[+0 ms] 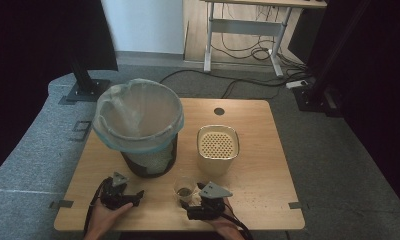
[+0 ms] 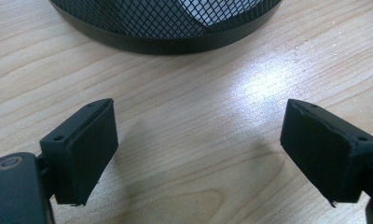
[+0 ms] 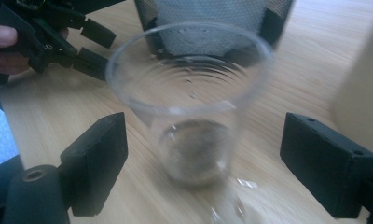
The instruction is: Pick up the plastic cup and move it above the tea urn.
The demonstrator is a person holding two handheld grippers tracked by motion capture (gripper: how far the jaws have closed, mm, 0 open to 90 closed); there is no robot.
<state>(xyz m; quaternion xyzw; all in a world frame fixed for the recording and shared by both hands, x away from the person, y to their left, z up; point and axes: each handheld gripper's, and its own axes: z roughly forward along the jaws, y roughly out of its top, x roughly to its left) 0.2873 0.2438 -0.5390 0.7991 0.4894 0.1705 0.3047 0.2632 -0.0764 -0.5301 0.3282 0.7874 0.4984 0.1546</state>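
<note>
Here, a clear plastic cup with a dark residue at its bottom is being framed by the right hand-held gripper, whose jaws are being kept wide apart on either side of it, with a gap showing between each pad and the cup wall, so nothing is being gripped. In the high view the cup is standing upright on the wooden worktop, near its front edge, just beside a cream perforated container and near a black mesh bin lined with a plastic bag. The left hand-held gripper is being held low over bare worktop in front of the bin's base, its jaws spread wide with nothing between them.
</note>
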